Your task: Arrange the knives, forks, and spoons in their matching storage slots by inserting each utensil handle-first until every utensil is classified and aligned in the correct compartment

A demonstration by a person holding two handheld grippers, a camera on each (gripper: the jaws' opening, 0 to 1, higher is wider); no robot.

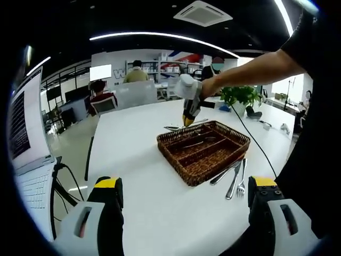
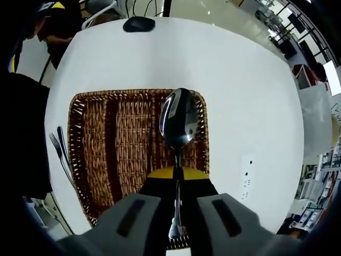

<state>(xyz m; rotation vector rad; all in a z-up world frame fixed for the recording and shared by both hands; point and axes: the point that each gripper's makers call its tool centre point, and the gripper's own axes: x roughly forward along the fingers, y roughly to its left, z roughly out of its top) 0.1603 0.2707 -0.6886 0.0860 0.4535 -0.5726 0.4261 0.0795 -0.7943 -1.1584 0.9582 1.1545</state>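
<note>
A brown wicker basket (image 1: 184, 169) with long compartments sits on the white table (image 1: 133, 160). Some utensils (image 1: 198, 142) lie inside it. A fork and knives (image 1: 234, 178) lie beside its near right side, and more cutlery (image 1: 173, 128) lies behind it. My left gripper (image 1: 186, 213) is open and empty, low over the table's near edge. My right gripper (image 1: 189, 104) hangs over the basket's far end. In the right gripper view, my right gripper (image 2: 177, 178) is shut on a steel spoon (image 2: 178, 122), bowl pointing forward over the basket (image 2: 133, 144).
A laptop (image 1: 26, 154) stands at the table's left side with cables below it. A potted plant (image 1: 240, 96) and a trailing cable are behind the basket. A black mouse (image 2: 138, 24) lies beyond the basket, and a fork and knife (image 2: 58, 149) lie left of it. People sit in the background.
</note>
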